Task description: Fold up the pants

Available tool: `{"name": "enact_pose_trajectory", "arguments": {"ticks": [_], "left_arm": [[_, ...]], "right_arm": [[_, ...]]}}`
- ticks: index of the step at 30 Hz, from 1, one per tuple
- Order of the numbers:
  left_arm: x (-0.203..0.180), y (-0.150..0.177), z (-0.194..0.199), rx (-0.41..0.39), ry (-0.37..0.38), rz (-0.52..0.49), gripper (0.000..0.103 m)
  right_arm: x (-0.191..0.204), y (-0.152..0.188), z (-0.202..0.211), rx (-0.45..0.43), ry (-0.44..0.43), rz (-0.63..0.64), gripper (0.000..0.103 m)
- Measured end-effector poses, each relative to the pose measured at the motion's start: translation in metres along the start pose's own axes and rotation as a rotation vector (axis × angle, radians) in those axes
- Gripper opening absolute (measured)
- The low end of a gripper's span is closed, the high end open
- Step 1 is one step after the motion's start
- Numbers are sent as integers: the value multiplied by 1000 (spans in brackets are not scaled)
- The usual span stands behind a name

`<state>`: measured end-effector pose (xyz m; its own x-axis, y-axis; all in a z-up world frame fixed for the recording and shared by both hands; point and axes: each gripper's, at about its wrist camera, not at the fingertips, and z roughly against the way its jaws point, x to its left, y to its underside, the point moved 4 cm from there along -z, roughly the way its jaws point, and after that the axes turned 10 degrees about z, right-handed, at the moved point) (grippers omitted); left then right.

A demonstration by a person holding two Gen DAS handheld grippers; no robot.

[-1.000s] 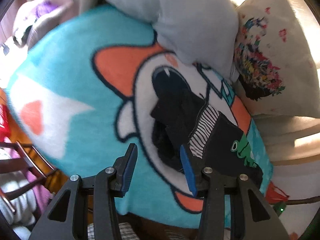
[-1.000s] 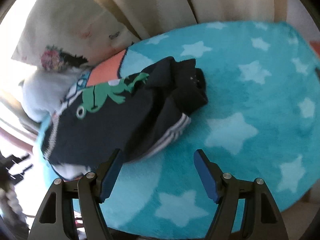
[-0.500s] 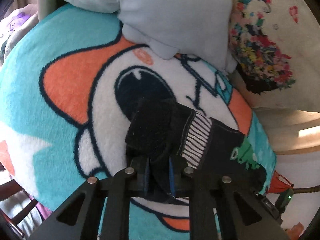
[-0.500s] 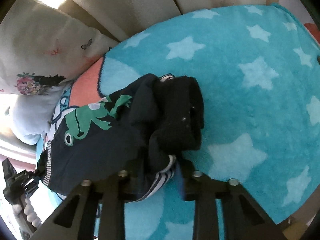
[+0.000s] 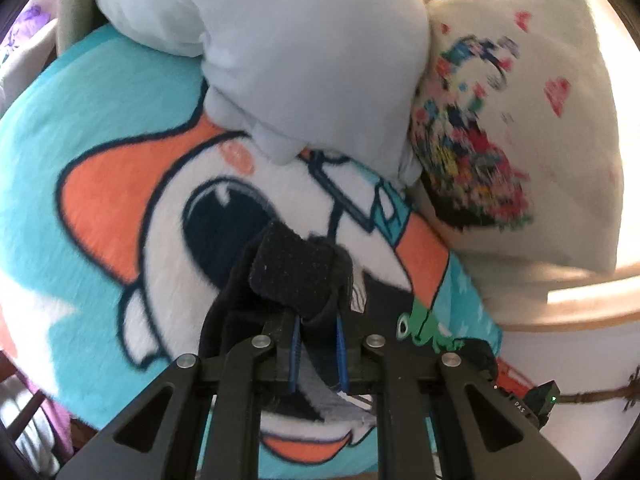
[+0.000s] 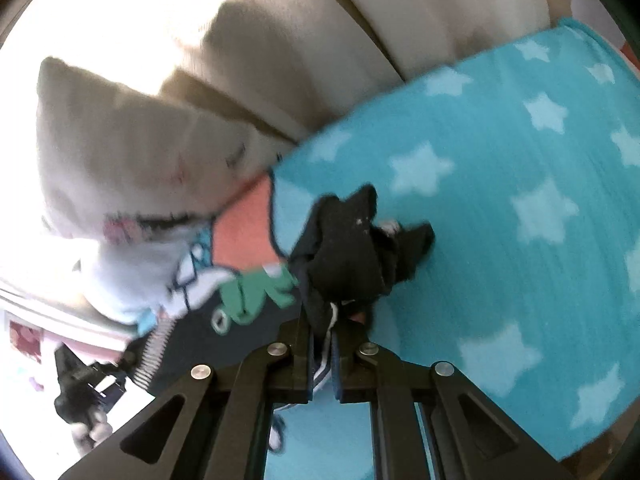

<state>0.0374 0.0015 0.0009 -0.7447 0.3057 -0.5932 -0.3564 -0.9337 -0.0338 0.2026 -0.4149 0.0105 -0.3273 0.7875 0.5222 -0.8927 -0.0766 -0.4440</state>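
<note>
The pants [image 5: 292, 280] are small, black, with a green frog print and a black-and-white striped band. They hang between my two grippers over a turquoise cartoon blanket [image 5: 100, 160]. My left gripper [image 5: 317, 354] is shut on one bunched end of the pants, held off the blanket. In the right wrist view the pants [image 6: 344, 256] bunch in front of my right gripper [image 6: 325, 360], which is shut on the other end. The frog print [image 6: 256, 292] stretches to the left. The right view is blurred.
A pale blue pillow [image 5: 288, 52] and a cream floral pillow [image 5: 520, 140] lie at the back of the blanket. The blanket's starred part [image 6: 520, 240] spreads to the right. A beige sofa back [image 6: 360, 40] rises behind it.
Both grippers were open a second ago, then closed on the ends of the pants. Now they have lifted the pants off the blanket, and both views have shifted.
</note>
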Motion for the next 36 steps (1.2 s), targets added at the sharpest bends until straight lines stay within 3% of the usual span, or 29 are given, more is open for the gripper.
{"name": "enact_pose_trajectory", "arguments": {"ticks": [6,9,11,13,15,23,25,28,30,33,36], "left_arm": [[-9,-49,-36,-16,-46,50,14],[-9,-64,-54,9,-52,67,16],[-8,-72,-62,29,-42,79,19],[-5,-76,-64,49,-15,95,22],[-2,-82,-63,56,16,113,23],[-4,-96,-33,21,85,139,29],[-5,-89,-19,7,67,115,30],[-21,-64,3,-20,31,6,30],[-37,-44,10,-20,25,-81,33],[-62,-12,0,3,-2,-225,35],[-70,16,-21,31,-72,-338,35]], "right_arm": [[14,-66,-48,-3,51,-13,7],[18,-86,-79,24,134,21,9],[19,-92,-91,45,199,38,27],[23,-91,-90,23,212,44,64],[24,-89,-85,12,203,47,69],[23,-78,-54,-25,250,70,70],[28,-74,-40,-57,287,98,69],[41,-71,-29,-83,309,151,69],[66,-64,-29,-80,276,241,65],[111,-53,-54,-23,244,430,61],[138,-48,-88,65,224,540,60]]}}
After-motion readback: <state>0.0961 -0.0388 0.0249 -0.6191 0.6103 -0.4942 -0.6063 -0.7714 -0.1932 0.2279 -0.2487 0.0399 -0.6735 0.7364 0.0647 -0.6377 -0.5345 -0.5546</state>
